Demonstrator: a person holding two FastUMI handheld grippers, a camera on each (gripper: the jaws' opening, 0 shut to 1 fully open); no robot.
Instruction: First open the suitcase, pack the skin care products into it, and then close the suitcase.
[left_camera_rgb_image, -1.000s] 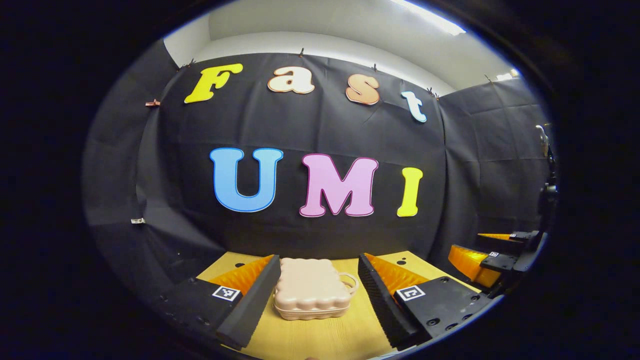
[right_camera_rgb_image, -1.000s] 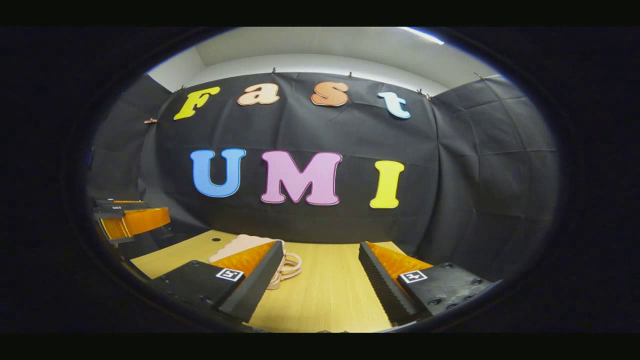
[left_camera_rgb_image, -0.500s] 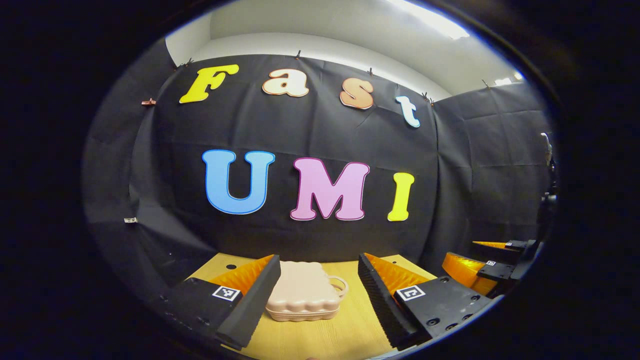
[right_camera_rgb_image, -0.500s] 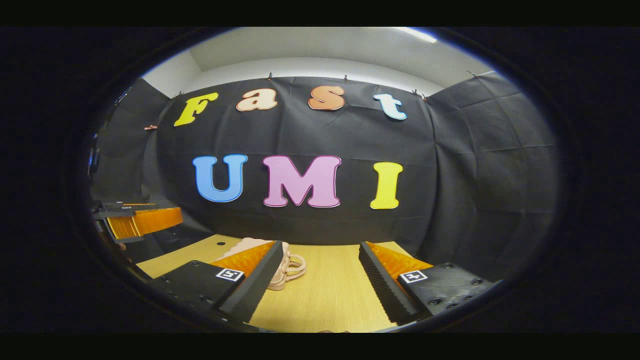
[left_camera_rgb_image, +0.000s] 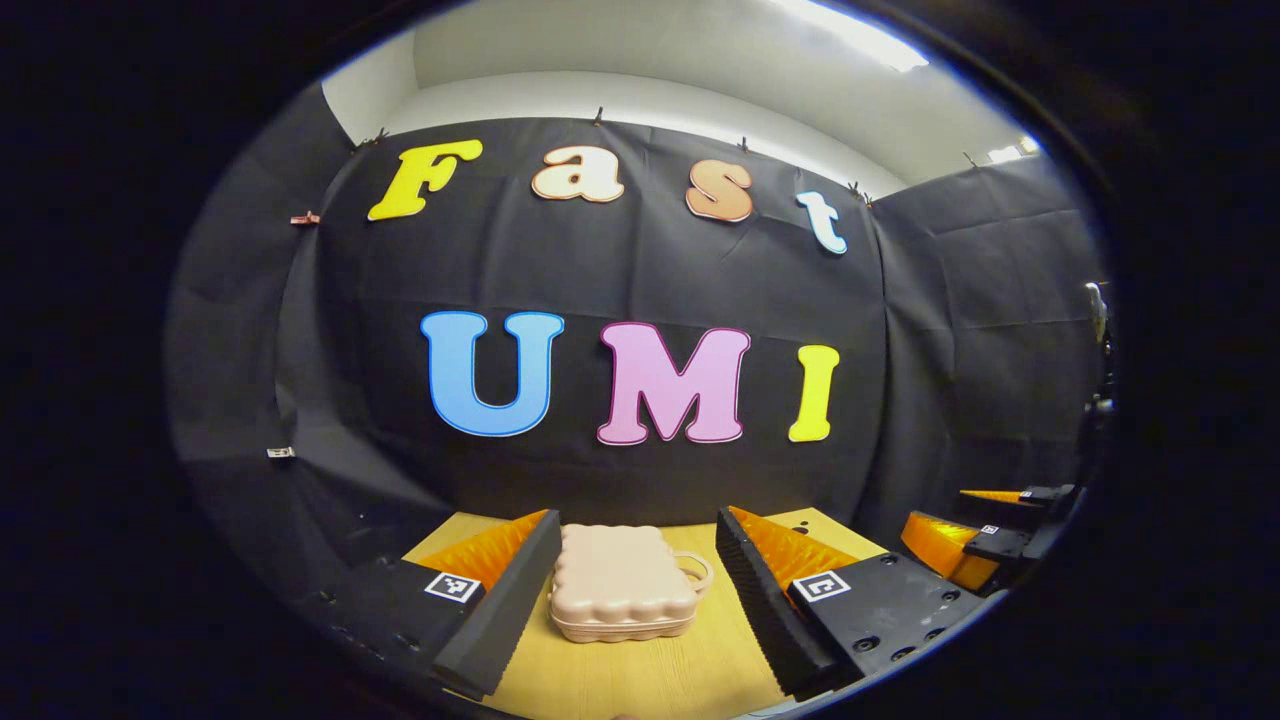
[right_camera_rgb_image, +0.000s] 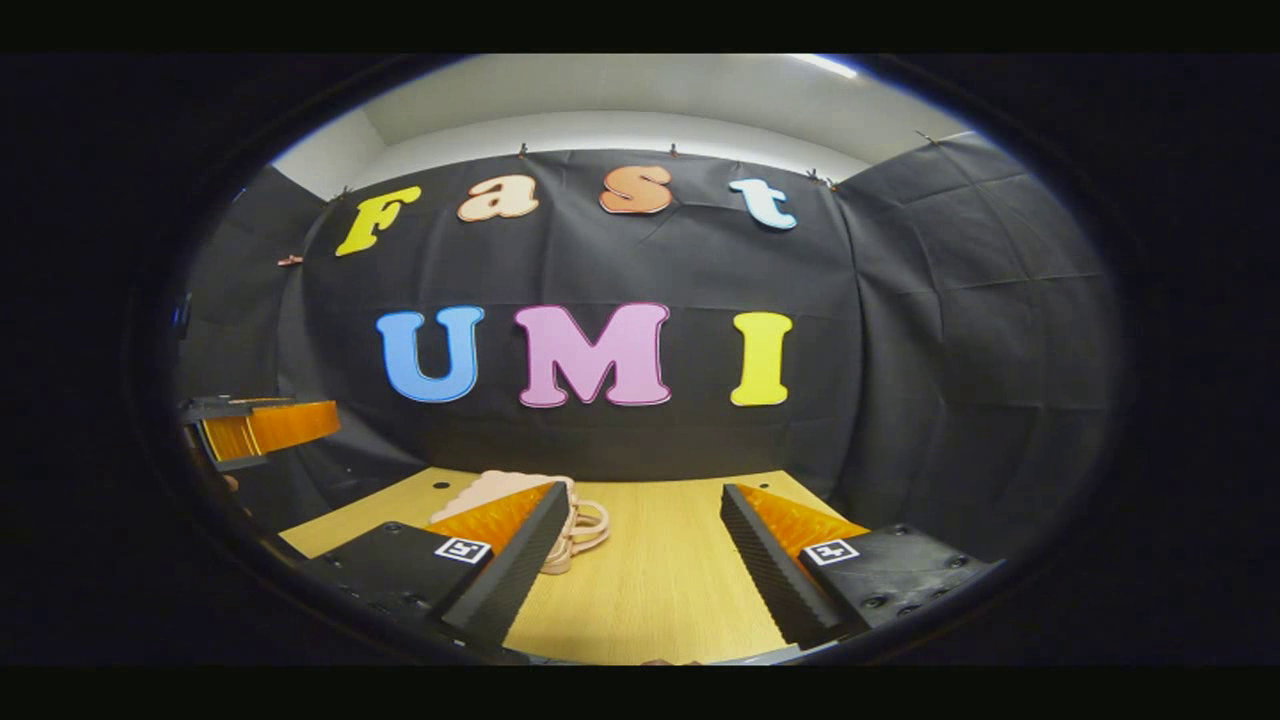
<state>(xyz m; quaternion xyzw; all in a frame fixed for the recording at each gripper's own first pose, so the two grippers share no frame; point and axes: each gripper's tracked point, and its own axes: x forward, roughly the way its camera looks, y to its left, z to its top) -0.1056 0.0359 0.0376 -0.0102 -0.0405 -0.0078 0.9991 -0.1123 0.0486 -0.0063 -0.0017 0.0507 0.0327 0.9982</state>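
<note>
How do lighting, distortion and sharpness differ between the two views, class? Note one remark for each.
Left gripper view: a bright ceiling light glares at the top, the fisheye bows the wall, and the suitcase looks sharp with a soft shadow beneath. Right gripper view: dimmer and softer overall, the table evenly lit, and the suitcase partly hidden behind a finger of the right claw.

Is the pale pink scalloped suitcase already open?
No, the pale pink scalloped suitcase lies shut on the wooden table.

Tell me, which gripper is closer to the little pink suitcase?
Left. The left gripper has the closed suitcase right between its open fingers, untouched. The right gripper sits off to the suitcase's handle side, aimed at bare table.
</note>
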